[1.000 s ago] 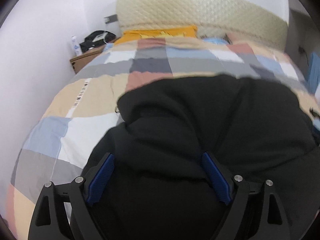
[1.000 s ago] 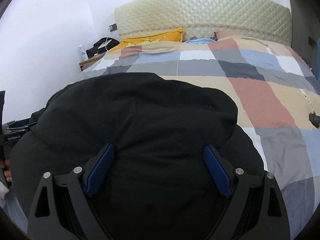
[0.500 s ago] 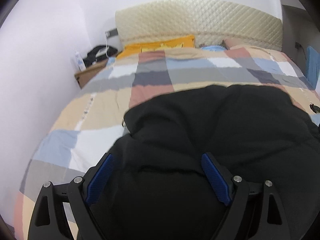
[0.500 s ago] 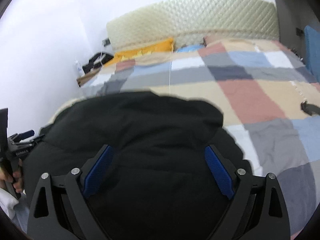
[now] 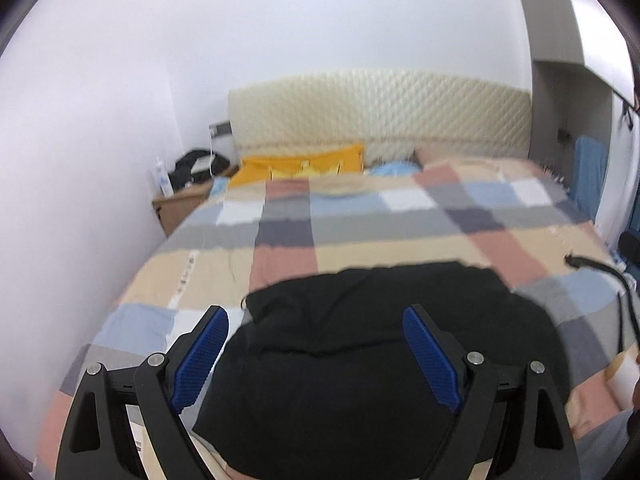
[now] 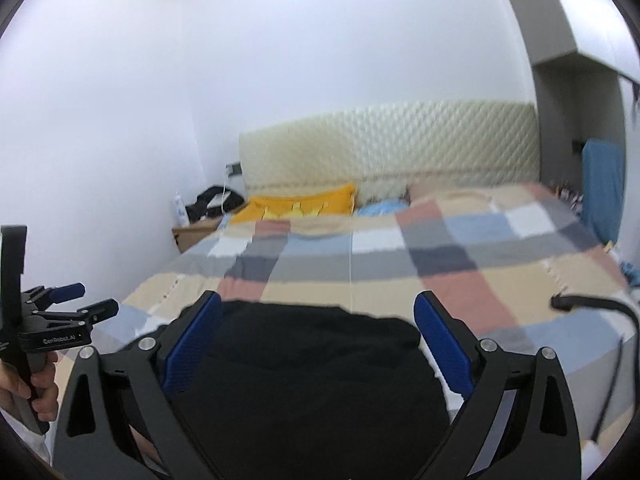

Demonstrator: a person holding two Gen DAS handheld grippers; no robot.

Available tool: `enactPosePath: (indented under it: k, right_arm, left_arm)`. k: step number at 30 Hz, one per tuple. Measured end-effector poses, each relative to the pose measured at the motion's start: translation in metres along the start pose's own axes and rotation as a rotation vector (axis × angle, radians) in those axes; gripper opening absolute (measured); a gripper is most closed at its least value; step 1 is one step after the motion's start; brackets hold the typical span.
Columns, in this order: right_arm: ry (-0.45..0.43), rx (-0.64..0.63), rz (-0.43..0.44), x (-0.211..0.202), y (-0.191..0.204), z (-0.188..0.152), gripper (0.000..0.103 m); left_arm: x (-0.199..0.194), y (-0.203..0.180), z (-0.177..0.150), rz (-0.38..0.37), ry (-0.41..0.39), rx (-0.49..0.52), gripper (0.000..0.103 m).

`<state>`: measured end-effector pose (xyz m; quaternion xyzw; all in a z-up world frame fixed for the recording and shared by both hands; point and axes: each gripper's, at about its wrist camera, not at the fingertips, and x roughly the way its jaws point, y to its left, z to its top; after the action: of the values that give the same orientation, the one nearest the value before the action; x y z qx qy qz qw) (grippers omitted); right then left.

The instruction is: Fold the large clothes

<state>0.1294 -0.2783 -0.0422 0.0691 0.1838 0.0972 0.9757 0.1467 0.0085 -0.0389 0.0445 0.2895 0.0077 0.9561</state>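
Left wrist view: vs 1 s ago you've pulled back and tipped up. More wall and headboard (image 5: 380,112) show now, and the black garment (image 5: 360,360) fills less of the picture. Your left gripper (image 5: 316,356) stands wide, blue pads (image 5: 200,360) well apart, nothing pinched btwn them; it hangs above the garment. Garment lies bunched on the near part of the checked bedspread (image 5: 360,216), puffy, w/ a soft crease across its middle and an uneven far edge. A small ring sits at its left edge. Left of the bed: a nightstand (image 5: 180,204) w/ a dark bag on top. Orange pillow (image 5: 300,164) lies at the head end.

Right wrist view: same change, camera is higher and further back than 1 s ago, garment (image 6: 304,380) smaller in frame. Far left, your hand holds the left gripper (image 6: 60,308), seen side-on, prongs apart. Right gripper (image 6: 316,344) also wide, pads (image 6: 444,344) either side of the garment's far edge, not closed on it. To the right, a black cable (image 6: 592,304) curves over the bedspread's (image 6: 440,248) edge.
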Motion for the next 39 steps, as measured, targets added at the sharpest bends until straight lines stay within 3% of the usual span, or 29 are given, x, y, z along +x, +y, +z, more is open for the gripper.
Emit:
enactPosePath:
  k: [5, 9, 12, 15, 18, 21, 25, 30, 39]
  right_arm:
    - [-0.042, -0.023, -0.018, -0.043, 0.018, 0.014, 0.102]
    - [-0.076, -0.049, -0.018, -0.07, 0.03, 0.006, 0.103]
    - [-0.067, -0.062, -0.065, -0.085, 0.033, -0.008, 0.103]
    - [-0.025, -0.042, -0.049, -0.096, 0.032, -0.021, 0.103]
    - [-0.013, -0.053, -0.071, -0.113, 0.034, -0.031, 0.103]
    - [0.003, -0.031, -0.062, -0.126, 0.034, -0.041, 0.103]
    - [0.039, -0.027, -0.055, -0.138, 0.043, -0.056, 0.103]
    - [0.047, -0.064, -0.066, -0.151, 0.06, -0.067, 0.103]
    - [0.122, -0.041, -0.042, -0.14, 0.066, -0.093, 0.103]
  left_arm:
    - [-0.045, -0.011, 0.011, -0.035, -0.056, -0.01, 0.091]
    - [-0.078, -0.016, 0.004, -0.13, -0.092, -0.044, 0.093]
    - [-0.091, -0.02, -0.007, -0.125, -0.096, -0.059, 0.093]
    - [-0.102, -0.027, -0.02, -0.126, -0.106, -0.036, 0.093]
    - [-0.117, -0.026, -0.034, -0.116, -0.141, -0.085, 0.093]
    - [-0.127, -0.027, -0.048, -0.138, -0.133, -0.109, 0.093]
    - [-0.137, -0.026, -0.064, -0.09, -0.11, -0.113, 0.093]
    - [-0.14, -0.019, -0.081, -0.083, -0.044, -0.144, 0.093]
    - [-0.134, -0.015, -0.102, -0.045, 0.013, -0.165, 0.093]
